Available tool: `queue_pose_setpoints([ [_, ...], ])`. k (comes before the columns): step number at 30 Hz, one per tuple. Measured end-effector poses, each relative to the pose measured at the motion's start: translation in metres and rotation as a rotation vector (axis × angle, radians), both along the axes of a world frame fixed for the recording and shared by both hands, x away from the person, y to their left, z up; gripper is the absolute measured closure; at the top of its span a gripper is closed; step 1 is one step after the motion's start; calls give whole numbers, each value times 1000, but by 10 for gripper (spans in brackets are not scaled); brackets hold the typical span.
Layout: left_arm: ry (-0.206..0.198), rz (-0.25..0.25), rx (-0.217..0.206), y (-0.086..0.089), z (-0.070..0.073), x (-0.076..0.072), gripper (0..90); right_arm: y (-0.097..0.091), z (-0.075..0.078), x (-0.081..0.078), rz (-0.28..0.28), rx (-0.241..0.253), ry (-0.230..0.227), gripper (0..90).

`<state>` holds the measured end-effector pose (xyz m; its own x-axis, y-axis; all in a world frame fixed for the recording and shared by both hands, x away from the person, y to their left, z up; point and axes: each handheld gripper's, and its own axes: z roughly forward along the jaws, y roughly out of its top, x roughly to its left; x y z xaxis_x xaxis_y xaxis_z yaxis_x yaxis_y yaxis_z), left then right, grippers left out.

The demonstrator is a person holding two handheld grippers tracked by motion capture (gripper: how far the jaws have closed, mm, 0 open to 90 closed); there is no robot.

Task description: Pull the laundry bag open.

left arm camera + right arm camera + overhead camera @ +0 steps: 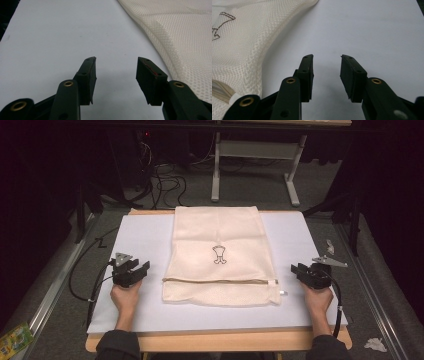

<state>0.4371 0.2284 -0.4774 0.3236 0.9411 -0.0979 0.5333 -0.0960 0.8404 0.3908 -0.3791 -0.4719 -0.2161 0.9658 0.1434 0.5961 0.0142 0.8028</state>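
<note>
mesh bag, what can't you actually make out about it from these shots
- Mesh bag: its contents, if any, are hidden by the cloth in the high view.
- Black drawing: too small in the high view; cut by the left edge in the right gripper view.
- Zipper: whether it is fully closed is too fine to tell in the high view.

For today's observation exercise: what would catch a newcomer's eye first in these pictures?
First the cream mesh laundry bag, lying flat in the middle of the white mat, with a small dark outline drawing at its centre and a zipper across its near end. Next, the left gripper and right gripper, one on each side of it, jaws open and empty.
</note>
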Motion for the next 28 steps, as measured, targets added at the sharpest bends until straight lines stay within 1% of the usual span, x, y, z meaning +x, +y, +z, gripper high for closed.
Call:
queue_pose_setpoints([
  [3, -3, 1, 12, -1, -2, 0, 505, 0, -3, 0, -3, -4, 2, 623],
  [6, -2, 2, 21, -2, -5, 0, 502, 1, -4, 0, -4, -6, 0, 613],
  [10, -9, -2, 22, -2, -5, -1, 492, 1, -4, 0, -7, -11, 0, 602],
  [11, -11, -2, 23, -3, -5, -1, 487, 1, -5, 0, 4, -28, -8, 599],
  [14, -16, -9, 26, -3, -6, -2, 479, 4, -5, -1, -4, -41, -4, 577],
  [16, -17, -12, 29, -3, -6, -3, 474, 5, -5, -1, -7, -49, -9, 568],
  [19, -24, -17, 36, -4, -6, -4, 468, 4, -5, -1, -12, -40, -7, 553],
  [22, -20, -21, 38, -5, -6, -4, 463, 2, -5, -2, -18, -25, -14, 540],
  [25, -11, -22, 34, -4, -6, -4, 457, 1, -6, -1, -16, -26, -18, 529],
  [27, -10, -24, 34, -4, -6, -4, 452, 1, -6, -1, -16, -26, -17, 521],
  [28, -8, -23, 34, -4, -6, -3, 449, 1, -5, -2, -22, -17, -12, 517],
])
